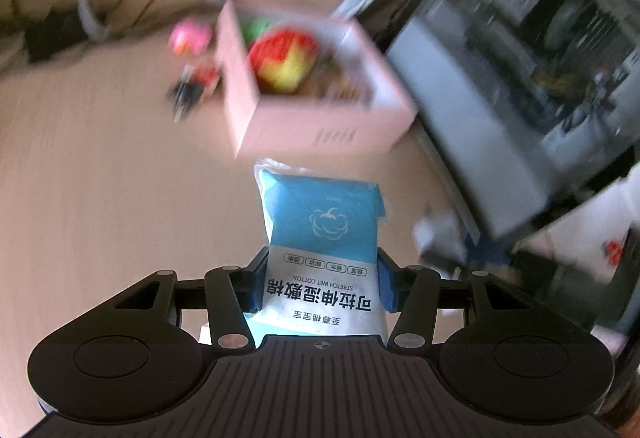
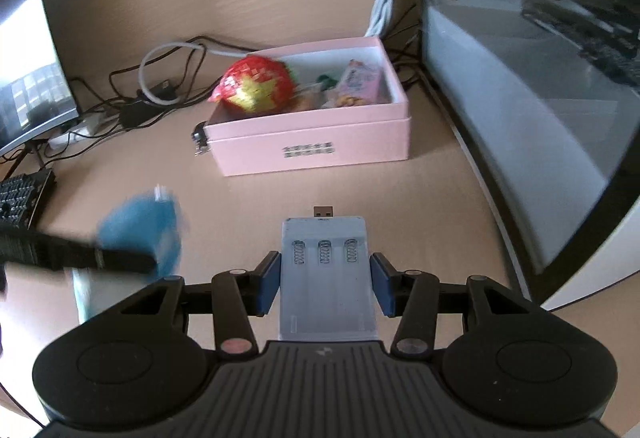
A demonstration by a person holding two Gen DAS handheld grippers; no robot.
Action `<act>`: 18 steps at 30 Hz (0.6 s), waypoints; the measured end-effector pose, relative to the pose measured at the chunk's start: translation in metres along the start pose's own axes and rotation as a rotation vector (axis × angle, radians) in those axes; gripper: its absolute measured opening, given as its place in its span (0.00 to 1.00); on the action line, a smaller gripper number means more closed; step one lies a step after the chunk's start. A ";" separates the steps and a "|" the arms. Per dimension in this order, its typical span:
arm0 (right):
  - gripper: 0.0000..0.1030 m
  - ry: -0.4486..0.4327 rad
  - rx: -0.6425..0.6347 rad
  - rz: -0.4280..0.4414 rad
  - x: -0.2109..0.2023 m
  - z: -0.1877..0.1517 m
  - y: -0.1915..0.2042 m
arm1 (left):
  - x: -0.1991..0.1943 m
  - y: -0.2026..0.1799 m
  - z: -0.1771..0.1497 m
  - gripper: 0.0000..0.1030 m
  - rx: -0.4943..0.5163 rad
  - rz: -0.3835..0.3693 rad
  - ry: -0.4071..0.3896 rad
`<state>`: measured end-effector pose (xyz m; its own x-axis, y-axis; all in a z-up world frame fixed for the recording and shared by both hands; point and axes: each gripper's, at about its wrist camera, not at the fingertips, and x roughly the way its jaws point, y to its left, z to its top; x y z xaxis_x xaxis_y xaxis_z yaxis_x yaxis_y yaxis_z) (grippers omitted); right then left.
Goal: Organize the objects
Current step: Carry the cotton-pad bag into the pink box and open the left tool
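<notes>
Left tongs: my blue pads pinch a soft, crinkly wet-cotton packet, blue above and white below, held over the counter.
Right tongs: I clamp a flat, pale plastic battery charger with three coil springs and a USB plug.
Pink box: rectangular, matte cardboard, open ahead; inside, a round red-and-gold foil ball.

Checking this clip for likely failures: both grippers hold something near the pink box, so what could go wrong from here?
1. The pink box already holds a red-and-yellow ball and snack packets, so the wipes pack may not fit flat.
2. Both grippers head for one box; the left gripper and right gripper could collide.
3. The battery charger sticks out far and might catch the box rim.
</notes>
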<state>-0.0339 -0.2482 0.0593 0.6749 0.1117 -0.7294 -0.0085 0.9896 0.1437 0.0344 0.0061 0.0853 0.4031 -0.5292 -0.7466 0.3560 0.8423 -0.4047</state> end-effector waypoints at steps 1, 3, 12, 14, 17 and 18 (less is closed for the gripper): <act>0.46 -0.002 0.003 0.002 -0.001 0.000 -0.004 | -0.001 -0.004 0.010 0.55 0.009 -0.006 -0.026; 0.46 -0.005 0.007 0.011 0.000 0.000 -0.011 | -0.001 -0.013 0.032 0.55 0.025 -0.004 -0.079; 0.46 -0.020 -0.020 0.014 0.000 -0.009 -0.022 | 0.069 -0.049 0.143 0.55 0.000 -0.032 -0.213; 0.46 -0.012 -0.020 0.008 0.001 -0.011 -0.024 | 0.099 -0.056 0.157 0.55 -0.015 -0.028 -0.252; 0.46 -0.011 -0.027 0.005 -0.001 -0.015 -0.030 | 0.138 -0.062 0.164 0.55 -0.032 0.014 -0.277; 0.46 -0.011 -0.030 0.006 -0.002 -0.017 -0.032 | 0.148 -0.065 0.163 0.57 -0.020 0.044 -0.277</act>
<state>-0.0473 -0.2790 0.0449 0.6826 0.1164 -0.7215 -0.0347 0.9913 0.1272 0.2078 -0.1436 0.0872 0.6341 -0.4973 -0.5922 0.3171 0.8657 -0.3874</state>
